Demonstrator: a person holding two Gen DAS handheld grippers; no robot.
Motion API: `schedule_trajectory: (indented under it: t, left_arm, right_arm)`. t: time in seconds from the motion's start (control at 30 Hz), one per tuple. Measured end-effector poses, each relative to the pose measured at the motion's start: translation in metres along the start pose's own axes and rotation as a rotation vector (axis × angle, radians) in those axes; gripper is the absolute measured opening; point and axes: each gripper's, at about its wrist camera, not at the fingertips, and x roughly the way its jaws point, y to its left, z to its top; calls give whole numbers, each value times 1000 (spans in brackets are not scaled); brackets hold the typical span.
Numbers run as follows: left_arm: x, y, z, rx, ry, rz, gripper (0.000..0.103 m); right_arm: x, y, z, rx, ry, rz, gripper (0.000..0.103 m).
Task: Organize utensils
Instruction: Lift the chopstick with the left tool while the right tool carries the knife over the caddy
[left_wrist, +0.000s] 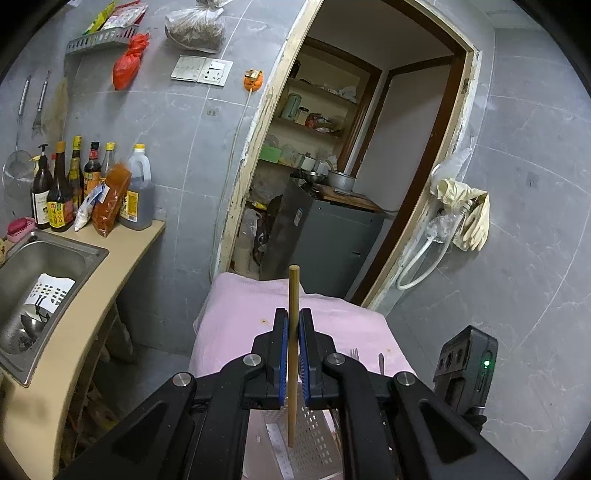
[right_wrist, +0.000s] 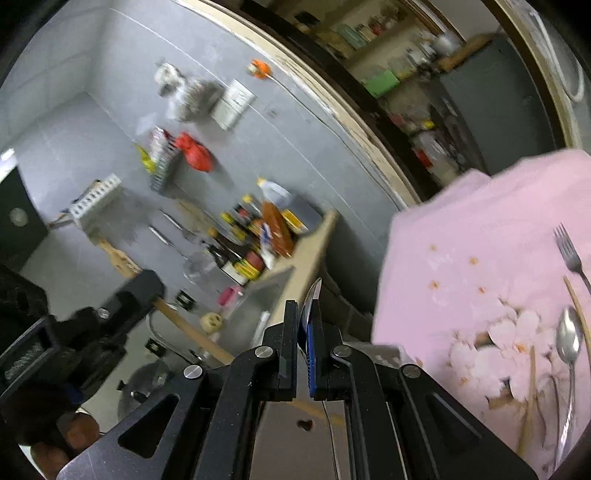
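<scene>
My left gripper (left_wrist: 293, 319) is shut on a wooden chopstick (left_wrist: 293, 295) held upright, its lower end over a white perforated utensil holder (left_wrist: 310, 443) below the jaws. My right gripper (right_wrist: 306, 314) is shut on a metal knife (right_wrist: 314, 293) whose blade tip sticks out past the fingers. On the pink cloth (right_wrist: 480, 240) lie a fork (right_wrist: 570, 254), a spoon (right_wrist: 567, 343) and wooden chopsticks (right_wrist: 530, 398). The fork (left_wrist: 354, 355) also shows in the left wrist view. The left gripper (right_wrist: 122, 302) with its chopstick appears at the left of the right wrist view.
A steel sink (left_wrist: 40, 266) with a white basket sits at the left, with sauce bottles (left_wrist: 62, 184) on the counter behind it. An open doorway (left_wrist: 351, 166) with shelves and a grey cabinet lies ahead. Rubber gloves (left_wrist: 469, 214) hang on the right wall.
</scene>
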Motion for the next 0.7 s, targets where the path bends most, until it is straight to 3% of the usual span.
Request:
schedule_trajectory:
  t: [0.47,0.7]
  left_arm:
    - [3,6,-6,-23,10,17,6]
    - [6,7,-8,-31,23,21,6]
  right_arm:
    - [10,-8,-12,72,188,-139,4]
    - [16,-7,-13,50,223,-188,5]
